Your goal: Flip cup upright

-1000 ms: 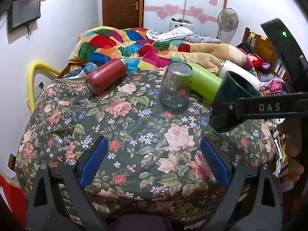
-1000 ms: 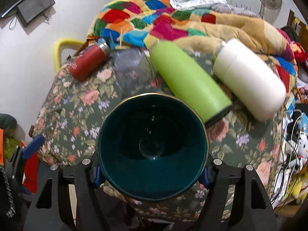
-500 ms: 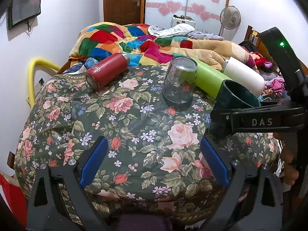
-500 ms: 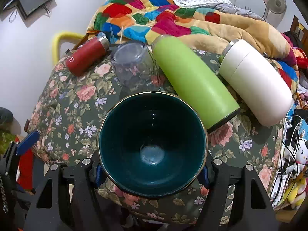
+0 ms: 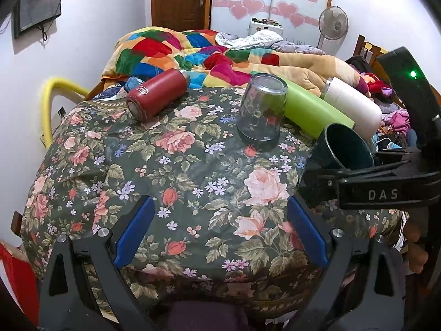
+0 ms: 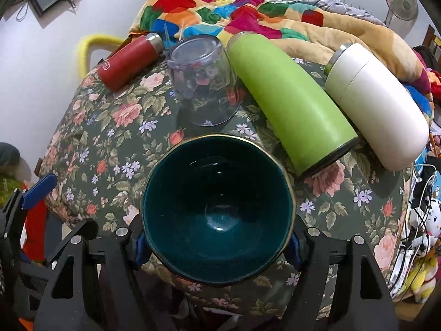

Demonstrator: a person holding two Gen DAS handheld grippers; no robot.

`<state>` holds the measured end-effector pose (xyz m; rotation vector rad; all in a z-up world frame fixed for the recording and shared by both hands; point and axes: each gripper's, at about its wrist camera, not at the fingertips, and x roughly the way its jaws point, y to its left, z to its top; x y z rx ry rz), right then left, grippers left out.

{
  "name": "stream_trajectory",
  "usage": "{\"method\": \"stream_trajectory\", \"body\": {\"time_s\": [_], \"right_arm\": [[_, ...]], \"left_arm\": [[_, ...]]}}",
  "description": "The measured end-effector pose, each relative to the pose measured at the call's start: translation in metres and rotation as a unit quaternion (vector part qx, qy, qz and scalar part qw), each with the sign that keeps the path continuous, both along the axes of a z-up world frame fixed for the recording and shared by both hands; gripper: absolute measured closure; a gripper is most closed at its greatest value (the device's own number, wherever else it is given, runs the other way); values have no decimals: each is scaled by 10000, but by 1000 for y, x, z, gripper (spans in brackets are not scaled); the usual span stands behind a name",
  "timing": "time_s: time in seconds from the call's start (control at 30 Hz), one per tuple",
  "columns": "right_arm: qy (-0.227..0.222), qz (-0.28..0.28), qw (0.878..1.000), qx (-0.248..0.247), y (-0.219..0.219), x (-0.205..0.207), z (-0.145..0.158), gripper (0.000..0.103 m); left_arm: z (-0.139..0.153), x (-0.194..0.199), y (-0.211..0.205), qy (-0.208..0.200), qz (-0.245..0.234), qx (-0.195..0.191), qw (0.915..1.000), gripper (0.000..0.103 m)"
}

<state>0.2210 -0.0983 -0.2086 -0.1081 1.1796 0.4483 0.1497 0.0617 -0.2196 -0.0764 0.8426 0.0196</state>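
Note:
My right gripper (image 6: 217, 244) is shut on a dark teal cup (image 6: 217, 209) with a gold rim. The cup's mouth faces the right wrist camera, and it is held above the table's near right side. The cup also shows in the left wrist view (image 5: 346, 149), tilted with its mouth up and to the left, clamped in the right gripper (image 5: 325, 169). My left gripper (image 5: 219, 233) is open and empty over the near edge of the floral tablecloth (image 5: 176, 182).
A clear glass (image 5: 260, 110) stands upside down mid-table. A red bottle (image 5: 157, 93), a green bottle (image 6: 289, 102) and a white bottle (image 6: 377, 102) lie on their sides. A colourful quilt (image 5: 209, 55) lies on the bed behind. Cables and toys (image 6: 421, 220) are at the right.
The right gripper has lowered and tipped the teal cup further toward upright. Both wrist views have drawn back slightly from the table. The left gripper stays open.

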Motion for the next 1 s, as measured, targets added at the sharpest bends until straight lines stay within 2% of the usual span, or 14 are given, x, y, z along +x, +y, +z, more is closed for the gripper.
{"method": "stream_trajectory", "body": {"time_s": [0.17, 0.33, 0.47, 0.53, 0.67, 0.83, 1.0], "right_arm": [[-9, 20, 9999, 106, -4, -11, 7, 30], [-246, -58, 9993, 263, -19, -30, 30, 30], [-736, -188, 9961, 447, -37, -54, 67, 30], [-1123, -268, 9919, 537, -48, -70, 92, 30], [-1971, -419, 9765, 760, -67, -104, 145, 30], [-3039, -597, 9443, 1116, -88, -156, 205, 30], [-3783, -671, 9129, 1381, -94, -199, 234, 30]], "left_arm": [[10, -11, 0, -85, 44, 19, 10000, 6], [33, -25, -5, -325, -1, -24, 9995, 6], [65, -40, -12, -681, -81, -47, 9976, 6], [82, -47, -16, -899, -107, -47, 9959, 6], [132, -73, -26, -1546, -211, -155, 9876, 6], [182, -112, -40, -2359, -327, -130, 9711, 6], [219, -156, -53, -3130, -304, -35, 9493, 4]]}}
